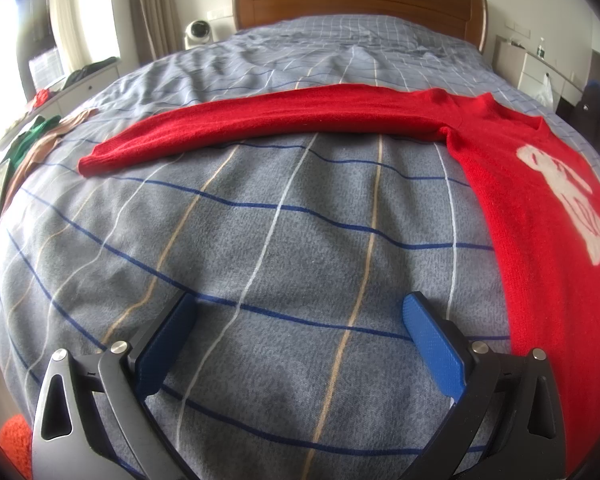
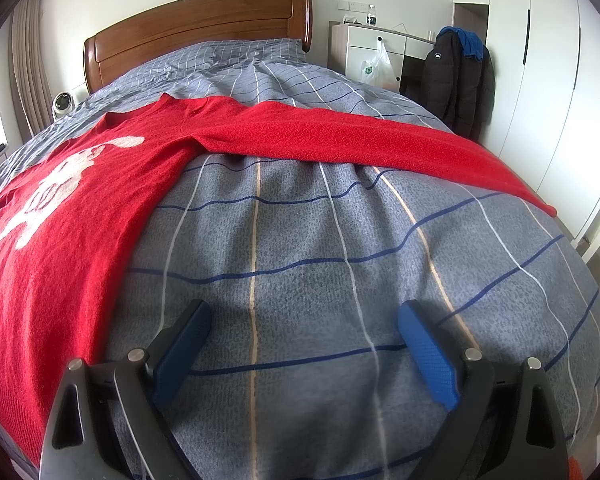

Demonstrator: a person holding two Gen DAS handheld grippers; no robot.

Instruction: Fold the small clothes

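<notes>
Sweater (image 1: pixel 540 208): one, red, with a white figure on its chest, spread flat on the grey checked bedcover (image 1: pixel 284 240), both sleeves stretched straight out to the sides. Two grippers hang above bare cover near the foot of the bed: the left gripper (image 1: pixel 298 312) beside the sweater's one flank, the right gripper (image 2: pixel 304 316) beside the other. Each has its two blue fingers spread wide apart, holding nothing. One wooden headboard (image 2: pixel 204 20) stands behind.
</notes>
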